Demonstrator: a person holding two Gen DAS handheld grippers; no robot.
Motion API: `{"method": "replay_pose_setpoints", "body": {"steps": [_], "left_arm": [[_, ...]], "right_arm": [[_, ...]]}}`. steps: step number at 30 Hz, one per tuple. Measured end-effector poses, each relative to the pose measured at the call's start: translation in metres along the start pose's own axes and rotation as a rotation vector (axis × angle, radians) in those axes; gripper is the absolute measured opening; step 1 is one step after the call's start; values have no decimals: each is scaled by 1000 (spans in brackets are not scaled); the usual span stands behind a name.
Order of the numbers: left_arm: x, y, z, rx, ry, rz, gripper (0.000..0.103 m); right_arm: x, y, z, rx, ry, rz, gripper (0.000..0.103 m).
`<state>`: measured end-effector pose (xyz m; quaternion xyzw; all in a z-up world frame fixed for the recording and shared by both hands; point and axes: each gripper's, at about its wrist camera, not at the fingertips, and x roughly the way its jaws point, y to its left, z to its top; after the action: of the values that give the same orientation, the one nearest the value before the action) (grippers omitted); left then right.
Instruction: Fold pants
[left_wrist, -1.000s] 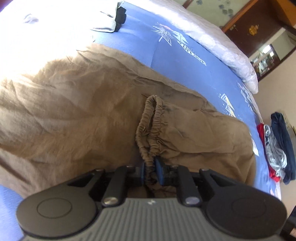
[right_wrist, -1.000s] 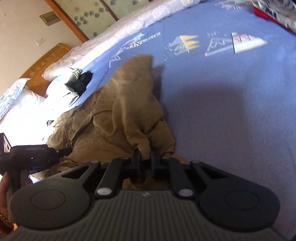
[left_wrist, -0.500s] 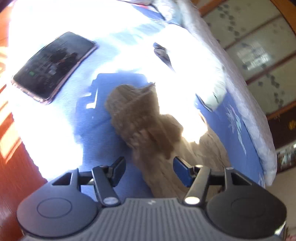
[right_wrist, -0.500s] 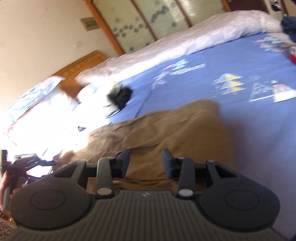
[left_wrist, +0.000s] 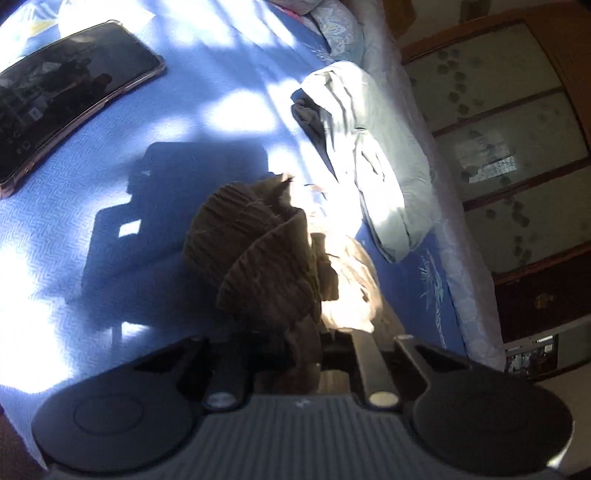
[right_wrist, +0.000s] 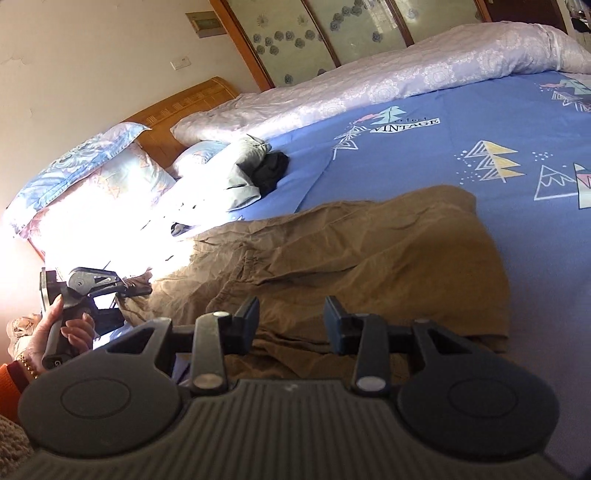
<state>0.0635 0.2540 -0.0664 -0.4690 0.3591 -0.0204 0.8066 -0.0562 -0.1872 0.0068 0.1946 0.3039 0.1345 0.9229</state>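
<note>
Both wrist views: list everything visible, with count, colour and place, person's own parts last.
pants: one, brown, spread on the bed, one bunched end between the left fingers
bedsheet: one, blue with tree prints, under everything
quilt: one, pale lilac, along the far edge
phone: one, black, on the sheet
grey garment: one, beside a dark one
pillows: two, floral, by the headboard
left gripper: closing on the pants
right gripper: open over the pants
hand: one, orange sleeve, holding the left gripper

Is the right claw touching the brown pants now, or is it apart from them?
Cannot tell. In the right wrist view the right claw is open above the brown pants, no cloth between its fingers, but whether the fingertips rest on the fabric is not visible.
</note>
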Motion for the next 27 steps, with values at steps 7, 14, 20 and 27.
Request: {"method": "replay_pose_setpoints", "body": {"steps": [7,14,20,27], "left_arm": [[-8,-130,-51,412,38,-218,11],[43,-244,-187,890,285,-339,17],[76,-240,-273,1131,547,-249,42],[11,-202,-196,1005,394,-305,54]], "right_arm": [[45,-25,0,87,89,-54,40],[9,-49,0,178,17,-86,40],[-49,-93,-6,352,-90,-160,42],[-70,-102,-1,399,-165,-113,48]]}}
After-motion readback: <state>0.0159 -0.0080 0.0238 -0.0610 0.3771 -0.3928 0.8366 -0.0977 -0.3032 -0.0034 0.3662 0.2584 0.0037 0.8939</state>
